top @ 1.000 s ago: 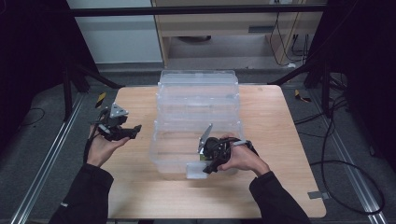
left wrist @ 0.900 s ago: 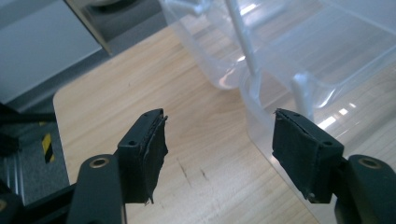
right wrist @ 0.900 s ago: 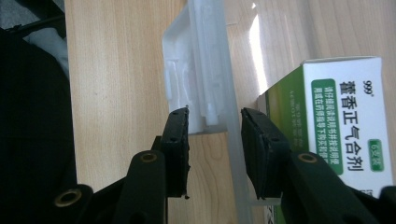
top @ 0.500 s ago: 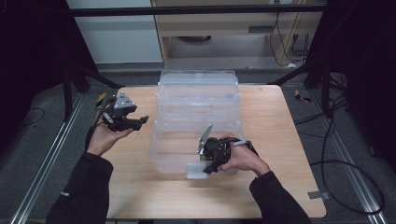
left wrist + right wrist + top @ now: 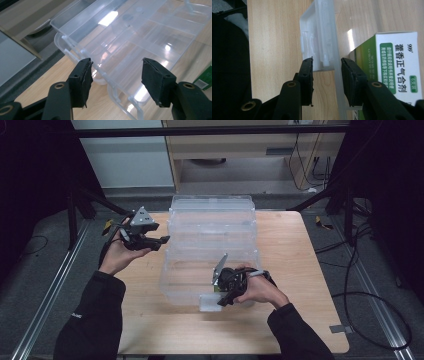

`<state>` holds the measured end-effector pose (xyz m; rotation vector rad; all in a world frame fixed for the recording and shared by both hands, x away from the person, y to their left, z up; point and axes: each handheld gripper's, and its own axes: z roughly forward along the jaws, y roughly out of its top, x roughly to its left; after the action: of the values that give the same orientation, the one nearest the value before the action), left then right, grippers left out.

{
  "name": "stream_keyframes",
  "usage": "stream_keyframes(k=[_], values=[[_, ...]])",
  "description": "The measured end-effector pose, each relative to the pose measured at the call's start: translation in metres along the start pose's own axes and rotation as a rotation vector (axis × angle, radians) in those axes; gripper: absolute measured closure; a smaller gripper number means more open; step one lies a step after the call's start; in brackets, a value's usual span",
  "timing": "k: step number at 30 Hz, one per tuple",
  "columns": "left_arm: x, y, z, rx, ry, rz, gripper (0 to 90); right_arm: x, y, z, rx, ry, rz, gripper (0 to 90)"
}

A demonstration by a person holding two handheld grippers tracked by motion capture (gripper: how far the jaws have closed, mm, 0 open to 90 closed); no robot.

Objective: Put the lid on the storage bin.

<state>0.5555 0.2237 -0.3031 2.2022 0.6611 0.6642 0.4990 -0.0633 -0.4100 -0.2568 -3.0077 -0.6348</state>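
High view: looks down on a wooden table (image 5: pixel 300 270) bearing one clear plastic organiser box (image 5: pixel 166 281), apparently opened out with its lid folded toward the top of the frame. At lower centre, right gripper (image 5: pixel 220 301) held at the box's near wall, on the white front latch (image 5: pixel 210 303). Seen closer in the right gripper view: latch (image 5: pixel 319 45) lying directly between the jaws of the right gripper (image 5: pixel 327 75), long axis running up the frame in line with them; jaws narrow and bracketing latch and wall, though cannot tell whether the pads press. Just right of it, inside the box, one green-and-white medicine carton (image 5: pixel 397 62). At mid left of the high view, left gripper (image 5: pixel 162 240) raised beside the box, pointing right toward it, apart from it. In the left gripper view, left gripper (image 5: pixel 116 75) with jaws wide though just closing somewhat, nothing between them, divided compartments of the box (image 5: pixel 130 37) beyond. Right hand clearly nearer the latch. Counted: two grippers, one latch, one carton.
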Motion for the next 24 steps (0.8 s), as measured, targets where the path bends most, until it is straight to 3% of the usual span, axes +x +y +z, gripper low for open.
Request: stream_keyframes(k=[13,17,22,24], values=[[0.001,0.029,0.018,0.016,-0.054,0.082,39.3,0.000,-0.001,0.000,-0.002,0.001,-0.005,63.1],[0.002,0.036,0.025,0.057,-0.067,0.140,39.2,-0.001,-0.001,0.000,-0.005,0.005,-0.010,63.1],[0.003,0.042,0.033,0.066,-0.100,0.162,41.9,0.000,-0.001,0.000,-0.008,0.005,-0.016,63.1],[0.002,0.045,0.036,0.087,-0.108,0.195,42.4,0.000,-0.001,0.000,-0.008,0.005,-0.016,63.1]])
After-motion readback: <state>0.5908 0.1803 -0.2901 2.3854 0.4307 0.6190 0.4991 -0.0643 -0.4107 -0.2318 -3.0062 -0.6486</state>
